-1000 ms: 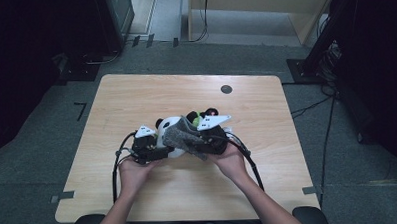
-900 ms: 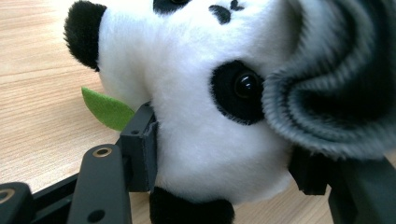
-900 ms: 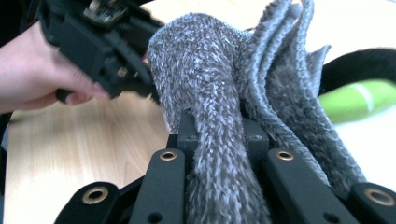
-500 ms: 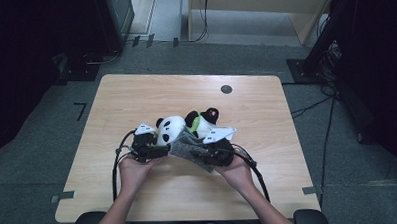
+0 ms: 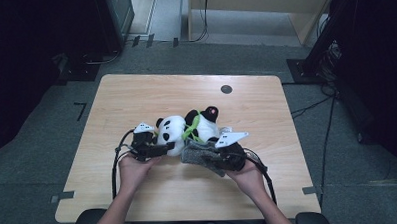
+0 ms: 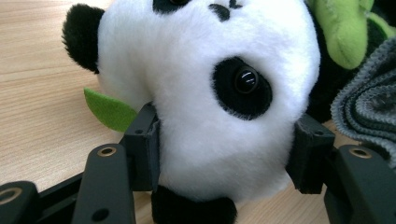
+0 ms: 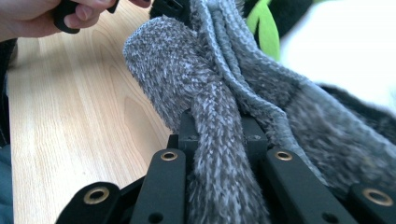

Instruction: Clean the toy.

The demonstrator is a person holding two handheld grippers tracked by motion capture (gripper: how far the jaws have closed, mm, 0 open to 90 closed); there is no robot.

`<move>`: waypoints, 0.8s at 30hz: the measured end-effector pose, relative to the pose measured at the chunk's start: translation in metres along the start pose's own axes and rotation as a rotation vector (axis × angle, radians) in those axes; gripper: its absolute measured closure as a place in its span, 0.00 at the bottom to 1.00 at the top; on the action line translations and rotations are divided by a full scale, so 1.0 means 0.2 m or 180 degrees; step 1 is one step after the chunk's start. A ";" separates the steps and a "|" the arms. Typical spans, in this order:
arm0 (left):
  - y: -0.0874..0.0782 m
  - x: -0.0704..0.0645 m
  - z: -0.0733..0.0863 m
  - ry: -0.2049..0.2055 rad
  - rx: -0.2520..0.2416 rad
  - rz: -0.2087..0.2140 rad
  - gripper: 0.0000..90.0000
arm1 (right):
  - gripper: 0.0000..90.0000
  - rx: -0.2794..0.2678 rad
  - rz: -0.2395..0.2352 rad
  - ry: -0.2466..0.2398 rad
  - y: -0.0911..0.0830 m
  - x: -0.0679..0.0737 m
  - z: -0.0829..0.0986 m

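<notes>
A black and white panda plush point(image 5: 187, 130) with green leaf trim lies on the wooden table point(image 5: 136, 94) near the middle. My left gripper point(image 5: 160, 147) is shut on the panda's white head point(image 6: 219, 93), one jaw pressing each side. A grey knitted cloth point(image 5: 200, 156) lies against the panda's lower side. My right gripper point(image 5: 218, 159) is shut on a fold of this grey cloth point(image 7: 219, 140), which bunches up between its jaws. In the right gripper view, the left hand point(image 7: 46, 16) shows at the top left.
A small dark round grommet point(image 5: 226, 89) sits in the table near its far edge. Cables point(image 5: 116, 165) trail from both grippers toward the near edge. Dark equipment and a wooden cabinet stand on the floor beyond the table.
The panda and cloth have shifted slightly toward the near side. The right gripper has drawn back toward the person with the cloth. The left gripper stays clamped on the head.
</notes>
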State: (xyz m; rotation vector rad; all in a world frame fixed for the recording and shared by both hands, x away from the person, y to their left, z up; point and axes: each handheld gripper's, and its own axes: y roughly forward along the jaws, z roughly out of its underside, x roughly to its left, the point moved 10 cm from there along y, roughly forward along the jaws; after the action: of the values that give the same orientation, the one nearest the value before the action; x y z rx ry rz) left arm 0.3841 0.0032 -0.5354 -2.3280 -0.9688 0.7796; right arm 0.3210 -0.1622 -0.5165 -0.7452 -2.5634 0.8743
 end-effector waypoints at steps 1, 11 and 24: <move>0.00 0.00 0.00 0.0020 0.0003 -0.0005 0.44 | 0.86 0.0007 0.0007 0.0012 -0.01 -0.01 0.01; 0.00 0.00 0.00 0.0063 0.0023 -0.0017 0.46 | 0.86 0.0082 -0.0003 0.0174 -0.07 -0.09 0.08; 0.00 0.00 0.01 0.0164 0.0025 -0.0058 0.47 | 0.86 0.0060 0.0188 0.0449 -0.17 -0.27 0.13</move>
State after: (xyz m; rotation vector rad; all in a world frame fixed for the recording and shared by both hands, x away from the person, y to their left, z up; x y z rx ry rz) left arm 0.3836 0.0029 -0.5367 -2.3177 -0.9619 0.7115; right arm 0.3401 -0.2280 -0.5221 -0.8493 -2.4178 0.8317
